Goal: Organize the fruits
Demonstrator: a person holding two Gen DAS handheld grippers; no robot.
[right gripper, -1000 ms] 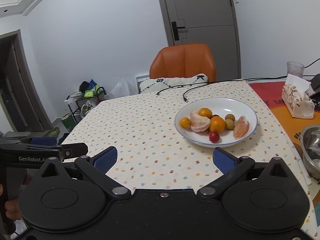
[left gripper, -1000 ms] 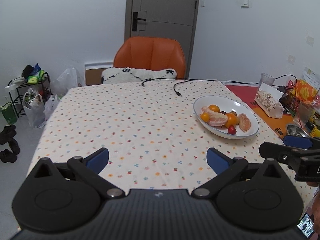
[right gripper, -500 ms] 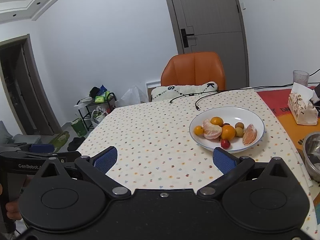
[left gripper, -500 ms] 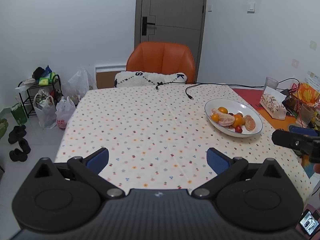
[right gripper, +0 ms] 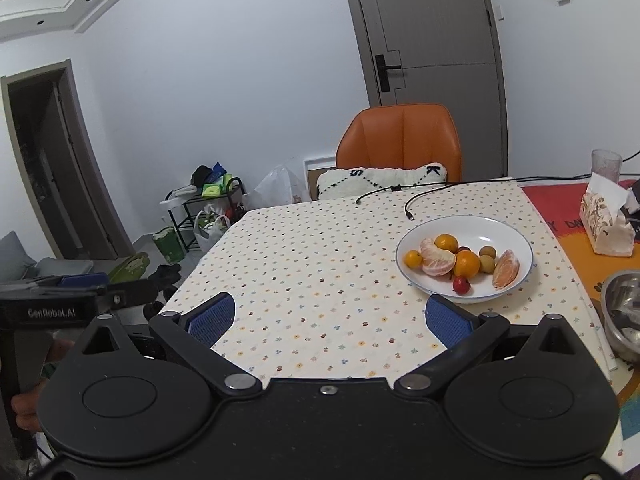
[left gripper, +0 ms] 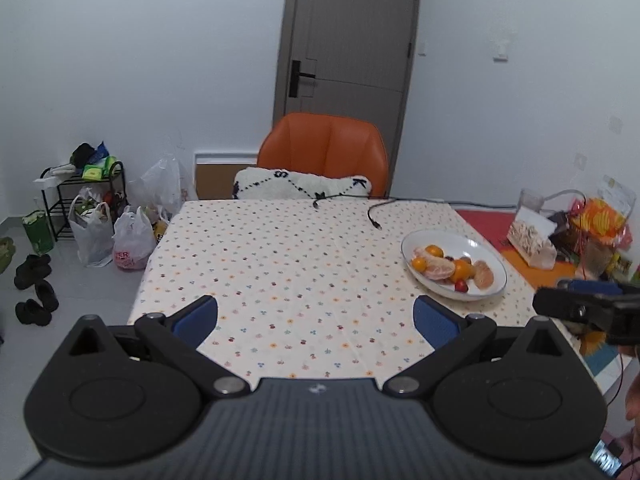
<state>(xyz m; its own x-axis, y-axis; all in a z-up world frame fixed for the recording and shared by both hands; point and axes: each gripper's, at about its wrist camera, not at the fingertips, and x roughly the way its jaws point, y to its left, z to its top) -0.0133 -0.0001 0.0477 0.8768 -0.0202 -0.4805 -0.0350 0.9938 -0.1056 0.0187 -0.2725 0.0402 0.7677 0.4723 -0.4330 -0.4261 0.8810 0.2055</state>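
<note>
A white plate (right gripper: pixel 508 236) (left gripper: pixel 472 244) on the dotted tablecloth holds small oranges (right gripper: pixel 467 263), a peeled mandarin (right gripper: pixel 437 262), a mandarin half (right gripper: pixel 506 274), a red cherry-like fruit (right gripper: pixel 461 284) and brown round fruits (right gripper: pixel 487 264). My right gripper (right gripper: pixel 327 317) hangs open over the table's near edge, short of the plate and to its left. My left gripper (left gripper: pixel 316 315) is open too, above the near edge, with the plate far to its right. Nothing sits between either pair of fingers.
An orange chair (left gripper: pixel 324 148) with a white cushion stands at the far side. A black cable (right gripper: pixel 412 200) lies near the plate. A tissue pack (right gripper: pixel 606 220), a glass (right gripper: pixel 606 164) and a steel bowl (right gripper: pixel 624 312) crowd the right. Bags and a rack (left gripper: pixel 88 200) stand on the floor at left.
Both grippers have pulled back and risen from the table, so the plate looks smaller and farther. Both stay open.
</note>
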